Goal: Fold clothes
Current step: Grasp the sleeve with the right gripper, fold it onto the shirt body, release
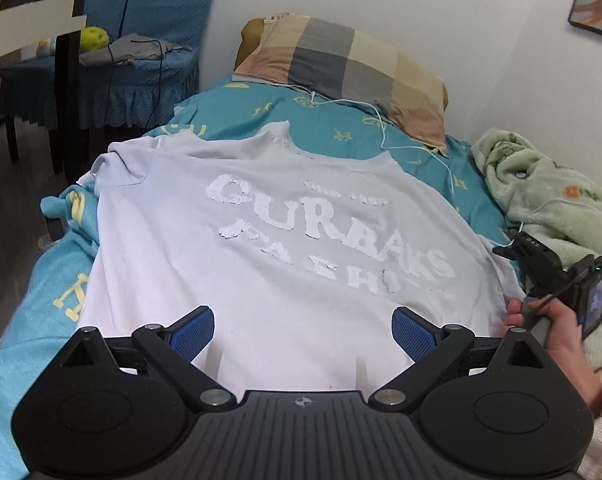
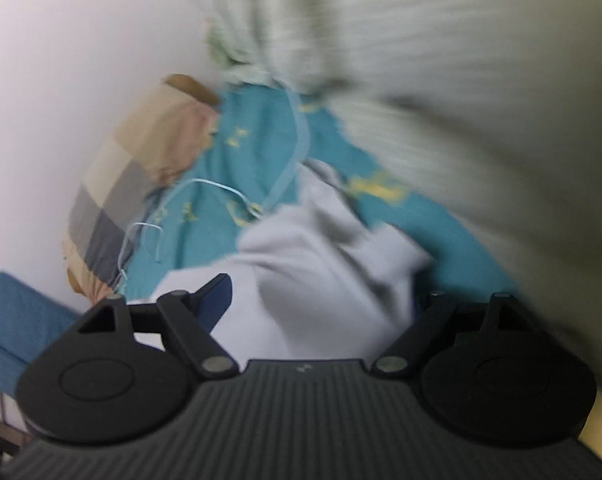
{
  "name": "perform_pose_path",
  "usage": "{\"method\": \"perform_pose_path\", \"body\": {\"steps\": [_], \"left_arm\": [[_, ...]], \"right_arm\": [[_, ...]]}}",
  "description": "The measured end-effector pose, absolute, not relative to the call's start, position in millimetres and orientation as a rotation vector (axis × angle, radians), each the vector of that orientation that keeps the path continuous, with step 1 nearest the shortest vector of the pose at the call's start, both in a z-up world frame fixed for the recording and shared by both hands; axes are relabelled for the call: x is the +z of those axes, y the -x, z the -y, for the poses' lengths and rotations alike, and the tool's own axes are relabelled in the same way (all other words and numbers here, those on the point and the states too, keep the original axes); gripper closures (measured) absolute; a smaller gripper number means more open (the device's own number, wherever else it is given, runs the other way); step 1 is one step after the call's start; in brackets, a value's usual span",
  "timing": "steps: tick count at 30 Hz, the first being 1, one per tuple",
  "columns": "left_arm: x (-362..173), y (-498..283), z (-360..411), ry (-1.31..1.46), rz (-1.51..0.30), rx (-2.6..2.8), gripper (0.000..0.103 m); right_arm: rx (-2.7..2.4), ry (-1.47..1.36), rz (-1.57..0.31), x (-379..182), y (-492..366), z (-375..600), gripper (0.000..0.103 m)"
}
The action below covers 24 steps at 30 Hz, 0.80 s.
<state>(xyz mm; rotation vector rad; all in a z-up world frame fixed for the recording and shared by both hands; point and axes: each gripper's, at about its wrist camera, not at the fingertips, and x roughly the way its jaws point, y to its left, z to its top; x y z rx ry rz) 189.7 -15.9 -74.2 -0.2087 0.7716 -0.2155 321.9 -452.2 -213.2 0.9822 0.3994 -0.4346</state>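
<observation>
A light grey sweatshirt with white raised lettering lies spread on the teal bed sheet. My left gripper is open and empty, its blue pads hovering over the shirt's near part. My right gripper is at the shirt's right edge, by the sleeve. In the blurred right wrist view the right gripper has its jaws apart with bunched grey fabric lying between them. The right pad is hidden behind the cloth.
A checked pillow lies at the head of the bed by the white wall. A white cable runs across the sheet. A green fleece blanket lies on the right. A blue-covered chair stands on the left.
</observation>
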Motion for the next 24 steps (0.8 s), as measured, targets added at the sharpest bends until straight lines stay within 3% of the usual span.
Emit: {"method": "perform_pose_path", "body": {"steps": [1, 3, 5, 8, 17, 24], "left_arm": [[-72.7, -190.5, 15.4, 0.214, -0.768, -0.213, 0.006], [-69.5, -192.1, 14.5, 0.224, -0.761, -0.213, 0.006], [-65.9, -192.5, 14.1, 0.225, -0.751, -0.208, 0.006], [-62.6, -189.6, 15.8, 0.22, -0.743, -0.195, 0.006], [-56.7, -182.1, 13.8, 0.171, -0.735, -0.149, 0.006], [-50.0, -181.3, -13.3, 0.238, -0.729, -0.115, 0.006]], "right_arm": [[-0.423, -0.944, -0.387, -212.3, -330.1, 450.8, 0.02], [-0.423, -0.852, -0.398, -208.9, -345.5, 445.5, 0.042], [-0.439, -0.751, -0.434, -204.0, -359.8, 438.5, 0.085], [-0.434, -0.624, -0.416, -182.4, -365.8, 424.2, 0.092], [-0.287, -0.29, -0.293, -85.7, -376.7, 329.4, 0.093], [-0.066, -0.122, -0.404, -100.8, -400.2, 220.9, 0.093]]}}
